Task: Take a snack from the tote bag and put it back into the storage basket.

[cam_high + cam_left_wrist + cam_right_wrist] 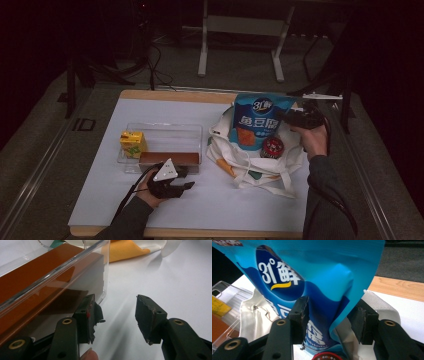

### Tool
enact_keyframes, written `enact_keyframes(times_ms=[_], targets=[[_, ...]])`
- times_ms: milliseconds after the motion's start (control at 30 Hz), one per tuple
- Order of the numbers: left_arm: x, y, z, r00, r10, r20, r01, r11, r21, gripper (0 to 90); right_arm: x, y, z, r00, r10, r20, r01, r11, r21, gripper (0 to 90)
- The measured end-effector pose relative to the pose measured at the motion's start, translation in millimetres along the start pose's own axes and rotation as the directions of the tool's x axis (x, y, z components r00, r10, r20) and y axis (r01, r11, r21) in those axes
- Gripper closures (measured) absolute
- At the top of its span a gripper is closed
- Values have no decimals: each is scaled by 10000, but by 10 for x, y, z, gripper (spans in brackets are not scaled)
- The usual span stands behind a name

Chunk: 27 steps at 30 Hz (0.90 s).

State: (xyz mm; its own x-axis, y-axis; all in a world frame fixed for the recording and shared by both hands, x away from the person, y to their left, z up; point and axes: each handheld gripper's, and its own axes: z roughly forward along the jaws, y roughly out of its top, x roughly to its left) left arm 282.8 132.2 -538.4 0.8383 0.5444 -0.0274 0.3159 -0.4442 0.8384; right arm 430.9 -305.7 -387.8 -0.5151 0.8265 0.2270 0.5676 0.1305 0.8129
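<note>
Black rubber-padded jaws of your left gripper (116, 320) stand half apart over bare white table (210, 205), holding nothing, just beside the near corner of the clear plastic bin (106, 270) with the long brown box (27, 277) inside. Keep that hand parked. Farther off, your right gripper (329, 320) straddles the lower edge of the tall blue foil snack bag (317, 272), which stands in the white printed tote bag (260, 170) behind a red-lidded can (272, 146); its jaws are parted, not visibly pinching. Let go only if the bag stands unaided, then withdraw straight back to avoid toppling it.
</note>
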Motion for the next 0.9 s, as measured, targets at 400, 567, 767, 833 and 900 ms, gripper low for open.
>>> enact_keyframes(times_ms=[400,567,767,833,900], targets=[[-5,0,8,9996,-85,284,83,9999,63,532,-27,17,109,9989,76,-463,-85,9998,-195,474],[-12,0,9,9996,-27,295,25,10000,65,529,38,27,184,9979,-73,-638,64,9999,-151,480],[-23,-1,8,9996,86,262,-88,9999,60,535,84,35,208,9966,65,-824,-97,9992,-385,517],[-20,-1,7,9995,67,323,-68,10000,43,535,63,32,196,9934,300,-1106,-355,9982,-483,554],[-20,-2,8,9994,63,335,-65,10000,44,524,34,30,182,9889,537,-1386,-619,9965,-555,611]])
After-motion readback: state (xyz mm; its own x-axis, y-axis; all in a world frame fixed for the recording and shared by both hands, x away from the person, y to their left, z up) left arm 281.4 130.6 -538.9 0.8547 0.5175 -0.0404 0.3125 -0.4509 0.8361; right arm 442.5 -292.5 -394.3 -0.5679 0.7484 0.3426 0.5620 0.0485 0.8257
